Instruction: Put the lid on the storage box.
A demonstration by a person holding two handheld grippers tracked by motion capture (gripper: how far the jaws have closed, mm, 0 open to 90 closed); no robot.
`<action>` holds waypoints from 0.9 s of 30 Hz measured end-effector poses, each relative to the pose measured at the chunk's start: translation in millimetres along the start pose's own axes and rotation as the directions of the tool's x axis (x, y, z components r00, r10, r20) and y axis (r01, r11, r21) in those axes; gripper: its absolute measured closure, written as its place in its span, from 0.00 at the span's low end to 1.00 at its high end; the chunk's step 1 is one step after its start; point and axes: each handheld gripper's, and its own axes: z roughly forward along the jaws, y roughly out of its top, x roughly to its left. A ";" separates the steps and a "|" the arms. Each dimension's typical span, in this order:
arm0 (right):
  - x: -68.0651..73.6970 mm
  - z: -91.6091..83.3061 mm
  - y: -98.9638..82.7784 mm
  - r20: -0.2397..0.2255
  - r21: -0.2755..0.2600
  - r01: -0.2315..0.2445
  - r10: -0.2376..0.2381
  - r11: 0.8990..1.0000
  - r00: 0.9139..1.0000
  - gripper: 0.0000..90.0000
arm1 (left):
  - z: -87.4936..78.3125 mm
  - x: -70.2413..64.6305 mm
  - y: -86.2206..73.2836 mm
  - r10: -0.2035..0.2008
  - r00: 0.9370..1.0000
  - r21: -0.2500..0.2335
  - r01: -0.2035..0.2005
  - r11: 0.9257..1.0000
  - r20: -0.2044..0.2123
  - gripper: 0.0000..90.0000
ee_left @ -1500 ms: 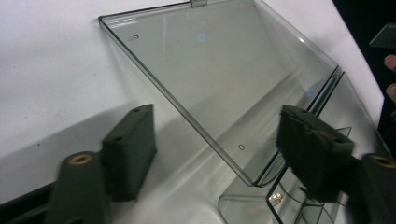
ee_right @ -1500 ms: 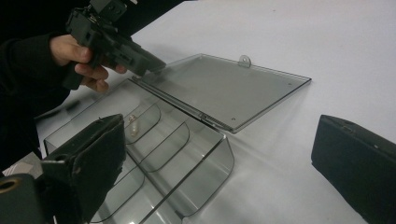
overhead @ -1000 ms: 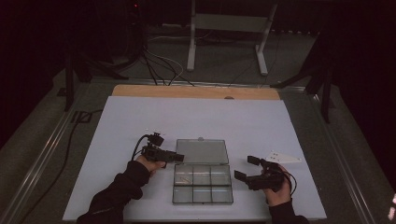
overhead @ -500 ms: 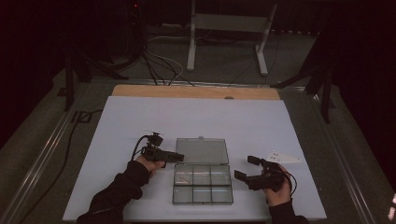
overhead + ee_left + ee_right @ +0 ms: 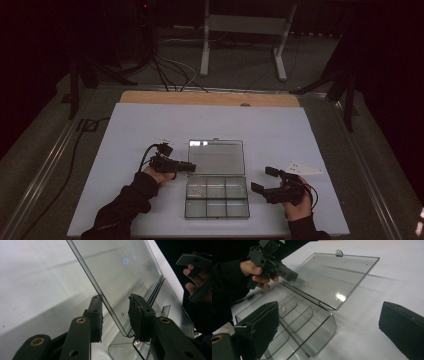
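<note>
High view: clear compartment box (image 5: 217, 196) lies open mid-tabletop (image 5: 125, 130), lid (image 5: 216, 157) tilted back. Left tongs (image 5: 191, 167) at the lid's left edge, right tongs (image 5: 262, 180) just right of the box. Left gripper view: jaws apart, straddling the lid edge (image 5: 100, 293). Right gripper view: jaws wide apart, holding nothing.

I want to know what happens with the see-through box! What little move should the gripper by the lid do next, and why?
Probably close the left hand-held gripper on the lid edge. Its jaws stand open on either side of that clear edge without pinching it, the box is open, and the right hand-held gripper waits apart, also open.
</note>
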 end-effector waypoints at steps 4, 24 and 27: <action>-0.1 0.1 -0.1 0.000 0.001 0.000 0.000 1.000 1.000 0.03 | -1.9 1.0 -0.6 0.019 1.000 -0.011 -0.019 1.000 0.011 0.76; -0.3 0.4 -0.3 -0.001 0.003 -0.001 0.001 1.000 1.000 0.03 | -9.4 -1.0 -0.7 0.123 0.992 -0.043 -0.121 0.992 0.025 0.86; -0.6 0.4 -0.3 -0.001 0.003 0.000 0.000 1.000 1.000 0.03 | -9.5 -1.4 -1.1 0.135 0.991 -0.049 -0.133 0.990 0.025 0.87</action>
